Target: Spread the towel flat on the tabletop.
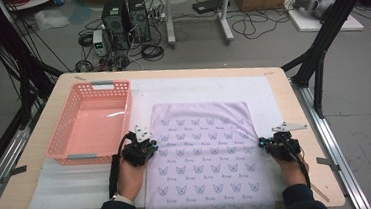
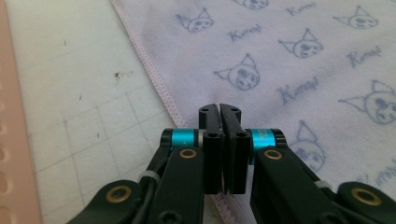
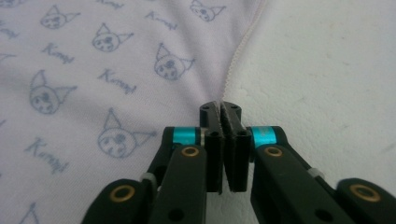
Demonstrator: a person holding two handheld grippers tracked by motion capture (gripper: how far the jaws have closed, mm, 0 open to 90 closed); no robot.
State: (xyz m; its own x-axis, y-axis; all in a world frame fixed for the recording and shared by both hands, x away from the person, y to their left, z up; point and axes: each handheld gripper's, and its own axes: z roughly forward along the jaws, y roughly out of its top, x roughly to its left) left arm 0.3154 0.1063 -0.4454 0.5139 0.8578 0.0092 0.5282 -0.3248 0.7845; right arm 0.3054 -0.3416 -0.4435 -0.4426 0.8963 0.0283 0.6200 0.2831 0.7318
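Both of my grippers sit at the side hems of the lilac printed towel (image 1: 208, 158), which lies flat on the white mat (image 1: 79, 185) in the middle of the table (image 1: 25, 197), its near edge at my side

Left gripper (image 2: 219, 108): jaws pressed together, no gap. The towel's stitched left hem (image 2: 159, 84) runs under them, and in the left gripper view I can't tell for sure whether fabric is pinched between the pads or just lies beneath. Right gripper (image 3: 220, 106): same posture, jaws together right on the right hem (image 3: 243, 42). The cloth puckers toward the tips there, so I'd judge some fabric is caught, not certain

Looks like a fold setup, each side pinched about midway along its length. To do it well:
- confirm both pinches bite past the hem stitching, not just the outermost threads, or it slips on lift
- lift both hands together, same height, so the towel doesn't skew
- keep light tension across the width so the middle doesn't sag and wrinkle
- carry far over near (or the reverse) with edges lined up before release

Containers: one pink plastic basket (image 1: 73, 111) on the left of the table, just beside the towel's far-left corner, apart from my left gripper. Nothing in it, bare bottom visible
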